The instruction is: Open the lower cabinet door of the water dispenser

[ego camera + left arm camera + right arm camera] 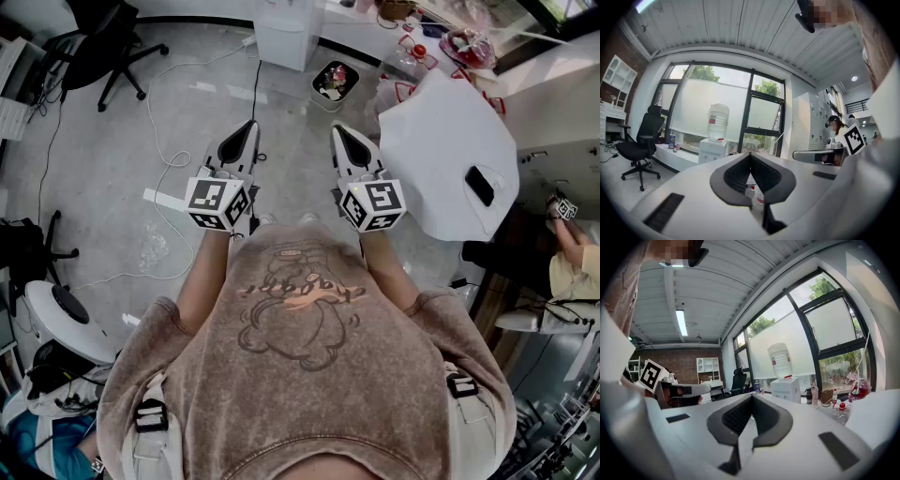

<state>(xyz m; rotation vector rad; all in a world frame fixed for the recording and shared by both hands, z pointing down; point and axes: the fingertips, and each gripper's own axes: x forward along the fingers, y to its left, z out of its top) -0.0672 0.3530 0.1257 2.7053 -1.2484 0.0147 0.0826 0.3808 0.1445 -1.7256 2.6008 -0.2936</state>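
The white water dispenser stands against the far wall, well ahead of both grippers across open floor. It shows small in the left gripper view and the right gripper view, with a clear bottle on top. Its lower cabinet door is too small to make out. My left gripper is held level in front of my chest, its jaws shut with the tips touching and nothing between them. My right gripper is beside it, also shut and empty.
A white table stands close on the right, with a dark phone on it. A bin sits next to the dispenser. A black office chair is at far left. A white cable trails over the floor. A seated person is at the right edge.
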